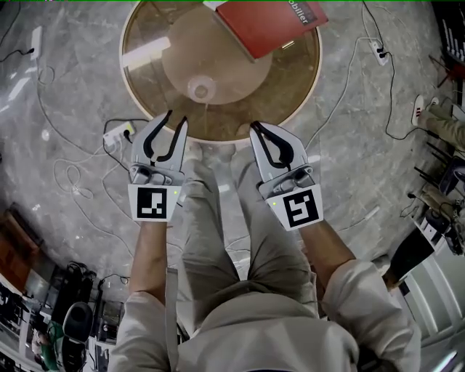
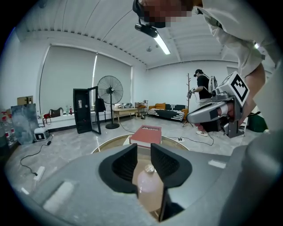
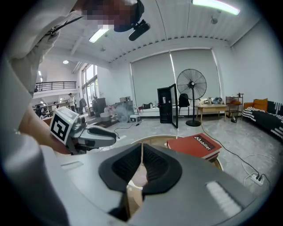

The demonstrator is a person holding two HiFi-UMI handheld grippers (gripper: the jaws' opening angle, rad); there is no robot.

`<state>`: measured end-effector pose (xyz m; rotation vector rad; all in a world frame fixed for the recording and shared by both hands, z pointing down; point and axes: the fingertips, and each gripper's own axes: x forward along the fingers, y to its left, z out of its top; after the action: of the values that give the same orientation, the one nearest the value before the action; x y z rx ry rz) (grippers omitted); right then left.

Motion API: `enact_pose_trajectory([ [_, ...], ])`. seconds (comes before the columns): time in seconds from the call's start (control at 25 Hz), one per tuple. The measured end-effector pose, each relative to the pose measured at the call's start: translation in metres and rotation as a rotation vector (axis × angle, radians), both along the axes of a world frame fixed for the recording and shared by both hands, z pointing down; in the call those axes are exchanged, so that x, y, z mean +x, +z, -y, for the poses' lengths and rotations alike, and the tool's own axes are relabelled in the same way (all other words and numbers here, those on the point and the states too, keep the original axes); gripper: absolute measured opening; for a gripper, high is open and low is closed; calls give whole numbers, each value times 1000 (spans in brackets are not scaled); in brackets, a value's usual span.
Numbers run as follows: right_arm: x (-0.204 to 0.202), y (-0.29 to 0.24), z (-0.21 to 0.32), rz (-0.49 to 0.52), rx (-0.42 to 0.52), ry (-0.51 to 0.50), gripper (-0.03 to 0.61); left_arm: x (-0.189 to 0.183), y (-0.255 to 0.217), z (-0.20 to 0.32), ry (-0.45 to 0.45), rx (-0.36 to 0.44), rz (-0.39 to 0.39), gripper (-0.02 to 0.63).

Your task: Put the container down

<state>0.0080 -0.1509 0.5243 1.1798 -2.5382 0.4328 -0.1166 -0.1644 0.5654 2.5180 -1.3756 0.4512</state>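
Note:
A small clear bottle-like container (image 1: 200, 89) stands upright on the round glass table (image 1: 133, 91), near its middle. In the left gripper view the container (image 2: 148, 187) shows through the gap between the jaws, a little beyond their tips. My left gripper (image 1: 176, 118) hovers at the table's near edge, open, with its pads clear of the container. My right gripper (image 1: 254, 128) hangs beside it to the right, shut on nothing, its pads pressed together (image 3: 141, 150).
A red book (image 1: 269, 22) lies on the table's far side. Power strips (image 1: 116, 133) and cables run over the marble floor round the table. A standing fan (image 2: 109, 90), a black cabinet and a person (image 2: 203, 88) are far back in the room.

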Motion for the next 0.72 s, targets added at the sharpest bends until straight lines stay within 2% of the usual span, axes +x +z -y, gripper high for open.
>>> enact_pose_trajectory([
  [0.16, -12, -19, -9, -4, 11, -7, 14, -18, -23, -14, -34, -2, 0, 6],
  [0.72, -25, -50, -29, -14, 20, 8, 2, -41, -63, -34, -48, 11, 16, 5],
])
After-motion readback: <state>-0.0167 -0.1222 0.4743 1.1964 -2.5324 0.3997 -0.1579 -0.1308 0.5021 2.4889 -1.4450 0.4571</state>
